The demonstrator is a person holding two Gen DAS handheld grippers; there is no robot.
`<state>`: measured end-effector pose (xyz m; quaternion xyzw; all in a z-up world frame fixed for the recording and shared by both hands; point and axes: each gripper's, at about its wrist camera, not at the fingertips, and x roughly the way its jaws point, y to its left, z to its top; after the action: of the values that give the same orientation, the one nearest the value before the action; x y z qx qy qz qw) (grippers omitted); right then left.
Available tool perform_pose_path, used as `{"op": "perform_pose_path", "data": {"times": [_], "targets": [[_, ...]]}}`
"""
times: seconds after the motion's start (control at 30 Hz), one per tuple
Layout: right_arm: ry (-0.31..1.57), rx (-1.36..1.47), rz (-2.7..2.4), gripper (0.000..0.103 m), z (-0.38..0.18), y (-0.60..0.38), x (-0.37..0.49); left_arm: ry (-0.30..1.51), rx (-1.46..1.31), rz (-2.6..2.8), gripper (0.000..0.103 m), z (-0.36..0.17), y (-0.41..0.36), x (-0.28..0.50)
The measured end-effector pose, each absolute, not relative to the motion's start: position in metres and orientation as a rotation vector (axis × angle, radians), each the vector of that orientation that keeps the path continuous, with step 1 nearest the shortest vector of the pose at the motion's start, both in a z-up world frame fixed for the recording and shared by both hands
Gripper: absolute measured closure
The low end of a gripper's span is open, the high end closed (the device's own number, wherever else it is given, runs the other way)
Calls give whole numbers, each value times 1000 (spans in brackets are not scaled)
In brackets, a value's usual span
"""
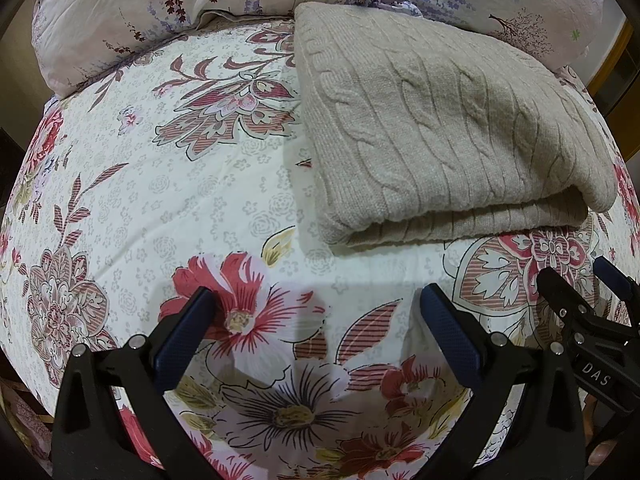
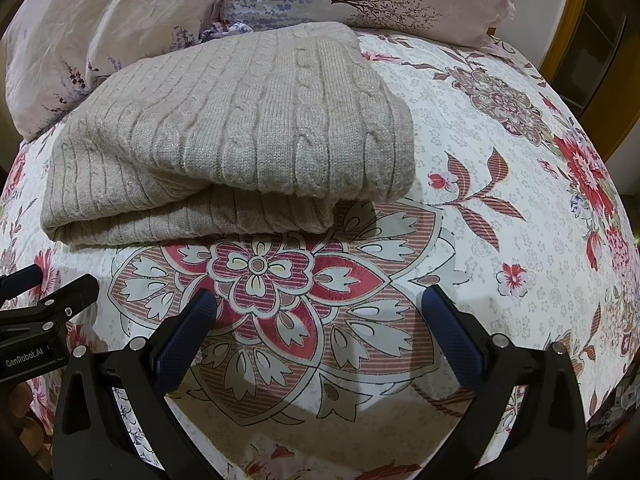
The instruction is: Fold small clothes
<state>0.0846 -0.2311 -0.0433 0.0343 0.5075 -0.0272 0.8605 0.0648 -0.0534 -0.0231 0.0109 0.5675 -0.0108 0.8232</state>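
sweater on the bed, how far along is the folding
Done, by the look of it: the beige cable-knit sweater lies folded in stacked layers on the floral bedspread, below the pillows. In hand: nothing; the left gripper and right gripper are both open and clear of it. Left: at most squaring the layers, which sit slightly offset; no other garment shows.

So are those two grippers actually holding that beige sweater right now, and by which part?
Nothing is held. The left gripper and the right gripper are both open above the floral bedsheet, short of the folded sweater, touching no part of it.
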Motion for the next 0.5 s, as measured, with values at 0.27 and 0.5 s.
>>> {"op": "perform_pose_path", "data": {"times": [0.27, 0.5], "targets": [[1064, 72, -57, 1, -43, -231, 84, 1208, 23, -23, 2, -22, -53, 65], [1064, 71, -56, 1, -43, -231, 84, 1200, 25, -24, 2, -23, -53, 67]]}}
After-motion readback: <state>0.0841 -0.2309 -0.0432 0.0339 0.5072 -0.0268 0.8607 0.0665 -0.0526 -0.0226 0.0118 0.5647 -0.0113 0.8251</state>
